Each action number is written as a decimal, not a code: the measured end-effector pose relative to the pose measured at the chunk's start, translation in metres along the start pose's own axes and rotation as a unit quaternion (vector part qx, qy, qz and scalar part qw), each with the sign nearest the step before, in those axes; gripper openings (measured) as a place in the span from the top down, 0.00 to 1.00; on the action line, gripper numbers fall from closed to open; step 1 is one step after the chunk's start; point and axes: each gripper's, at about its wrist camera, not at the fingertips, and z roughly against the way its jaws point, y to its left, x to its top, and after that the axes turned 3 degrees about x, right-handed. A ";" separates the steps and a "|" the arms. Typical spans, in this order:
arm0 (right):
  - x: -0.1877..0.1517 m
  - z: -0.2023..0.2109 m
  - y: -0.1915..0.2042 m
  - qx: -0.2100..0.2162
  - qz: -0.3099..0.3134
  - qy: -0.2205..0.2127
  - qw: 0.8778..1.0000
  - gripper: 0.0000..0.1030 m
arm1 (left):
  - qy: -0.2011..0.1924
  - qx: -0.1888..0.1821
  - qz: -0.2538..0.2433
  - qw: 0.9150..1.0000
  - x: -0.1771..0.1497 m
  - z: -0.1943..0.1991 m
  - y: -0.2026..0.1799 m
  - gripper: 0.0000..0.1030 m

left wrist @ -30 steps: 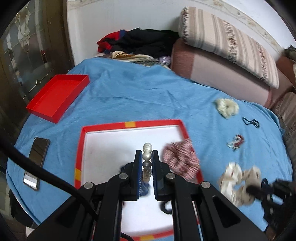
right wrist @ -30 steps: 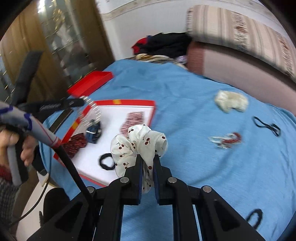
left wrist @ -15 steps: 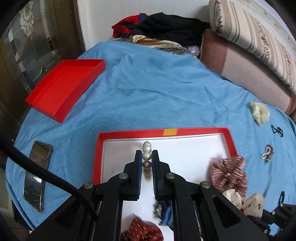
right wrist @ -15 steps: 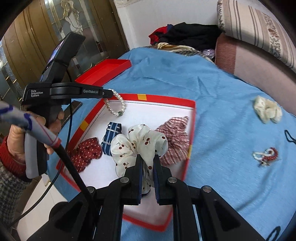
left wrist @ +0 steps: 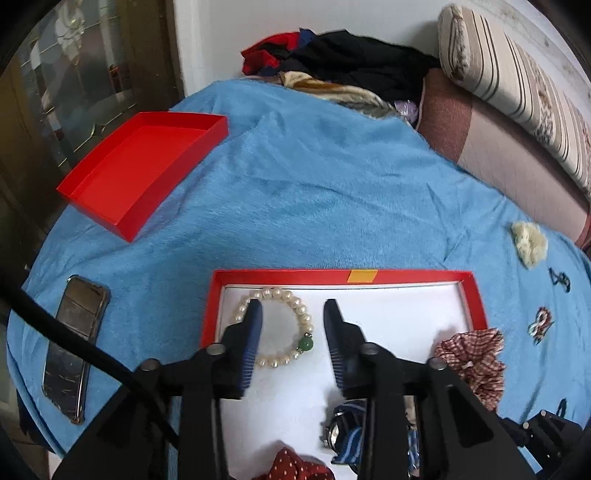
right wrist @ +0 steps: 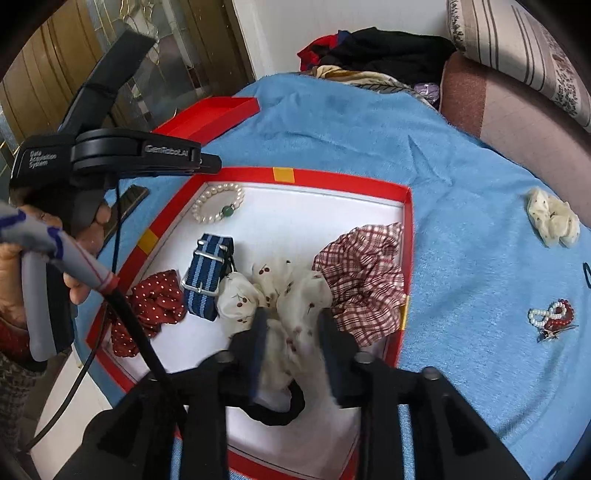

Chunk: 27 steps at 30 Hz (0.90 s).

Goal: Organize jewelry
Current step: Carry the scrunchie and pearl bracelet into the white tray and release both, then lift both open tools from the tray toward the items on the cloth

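left fingers wide | right fingers wide | tray: 1 pearl bracelet, 3 scrunchies

A blue blanket is covering the bed. A phone is lying face up near its left edge. A heap of dark and red clothes is sitting against the white wall, and a striped cushion is resting on a pinkish bolster. A glass-panelled door is standing at the left.
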 end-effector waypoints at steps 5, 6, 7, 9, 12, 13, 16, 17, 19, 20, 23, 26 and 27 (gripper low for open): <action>-0.005 0.027 -0.006 -0.003 -0.004 -0.021 1.000 0.59 | -0.020 -0.014 0.016 1.000 -0.005 0.033 0.000 0.60; -0.008 0.033 -0.010 -0.003 -0.008 -0.025 1.000 0.59 | -0.025 -0.017 0.016 0.999 -0.007 0.042 -0.003 0.60; -0.011 0.039 -0.013 -0.003 -0.012 -0.028 1.000 0.59 | -0.029 -0.019 0.015 0.999 -0.010 0.051 -0.007 0.60; -0.021 0.057 -0.030 -0.011 -0.024 -0.037 0.999 0.59 | -0.035 -0.024 0.010 0.999 -0.016 0.066 -0.017 0.60; -0.037 0.079 -0.067 -0.037 -0.051 -0.045 0.997 0.59 | -0.043 -0.043 0.000 0.998 -0.028 0.091 -0.036 0.55; -0.044 0.086 -0.087 -0.052 -0.068 -0.045 0.995 0.59 | -0.046 -0.051 -0.006 0.998 -0.032 0.098 -0.044 0.53; -0.066 0.105 -0.145 -0.096 -0.126 -0.041 0.987 0.59 | -0.048 -0.077 -0.030 0.995 -0.043 0.111 -0.075 0.52; -0.075 0.112 -0.171 -0.113 -0.154 -0.042 0.981 0.59 | -0.046 -0.081 -0.037 0.995 -0.045 0.111 -0.084 0.52; -0.085 0.120 -0.206 -0.135 -0.190 -0.046 0.971 0.59 | -0.037 -0.094 -0.061 0.993 -0.050 0.110 -0.116 0.51; -0.087 0.123 -0.222 -0.141 -0.204 -0.048 0.968 0.59 | -0.036 -0.097 -0.068 0.992 -0.052 0.108 -0.128 0.51; -0.075 0.120 -0.252 -0.141 -0.219 -0.051 0.964 0.59 | -0.023 -0.112 -0.077 0.990 -0.059 0.099 -0.157 0.51; -0.054 0.107 -0.268 -0.135 -0.203 -0.048 0.969 0.59 | -0.004 -0.129 -0.082 0.988 -0.070 0.089 -0.180 0.51; -0.047 0.100 -0.271 -0.132 -0.195 -0.043 0.971 0.59 | 0.000 -0.129 -0.086 0.988 -0.072 0.086 -0.184 0.52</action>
